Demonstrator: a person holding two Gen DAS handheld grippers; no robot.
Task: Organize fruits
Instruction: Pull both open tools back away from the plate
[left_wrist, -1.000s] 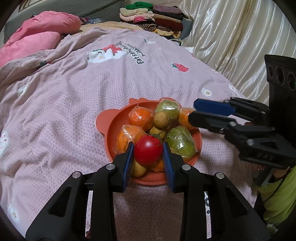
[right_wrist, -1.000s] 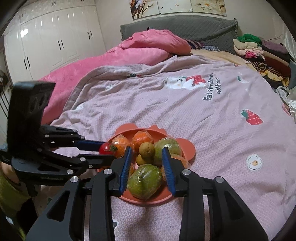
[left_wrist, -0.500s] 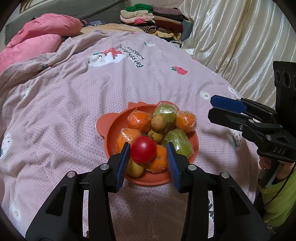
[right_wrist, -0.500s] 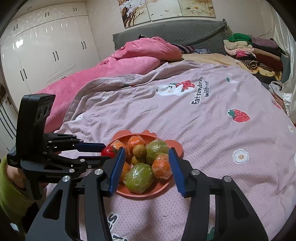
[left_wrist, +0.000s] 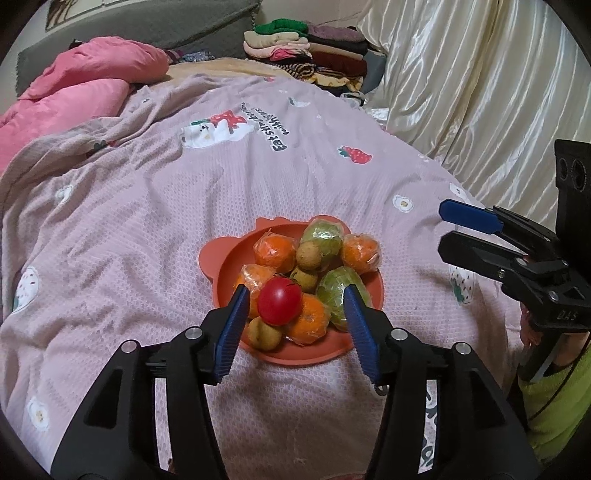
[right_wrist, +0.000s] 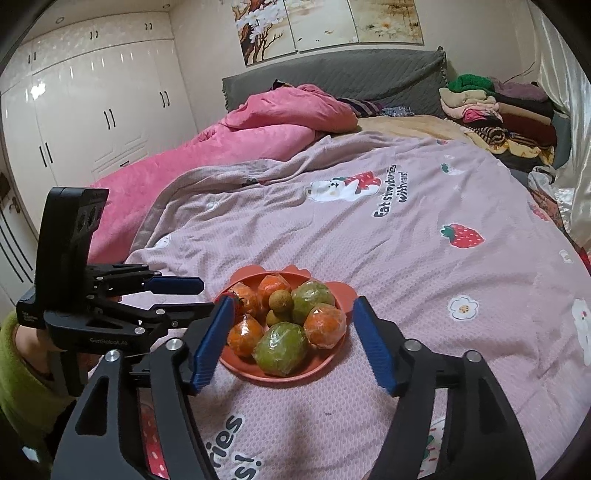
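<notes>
- An orange plate (left_wrist: 225, 267) is seen at the centre of the left wrist view, resting on the pink patterned bedspread (left_wrist: 147, 206) of the bed; all the fruit visible in either view is piled on it.
- A red tomato (left_wrist: 279, 301) sits on top of the pile at the lower centre of the frame, between the pads of the left tongs (left_wrist: 293, 325) but touched by neither; these tongs are spread wide and grasp nothing.
- Around the tomato are seen wrapped oranges (left_wrist: 275, 251), wrapped green fruits (left_wrist: 341, 291) and small brown fruits (left_wrist: 309, 255), packed close together and touching.
- The right tongs (right_wrist: 291, 339) are likewise released and empty, their pads standing to either side of the plate in the lower centre of the right wrist view; no fruit is held.
- In that view the left tongs appear at the left edge, beside the plate rim, with the tomato mostly hidden behind a blue pad.
- No loose fruit is seen on the bedspread, so the gathering is judged to be done or very nearly done.
- What is left, if anything, is judged to be only the drawing back of both tongs; whether a further sorting is intended cannot be told.
- Folded clothes (left_wrist: 306, 48) at the upper centre and a pink duvet (left_wrist: 85, 81) at the upper left lie well apart from the plate.
</notes>
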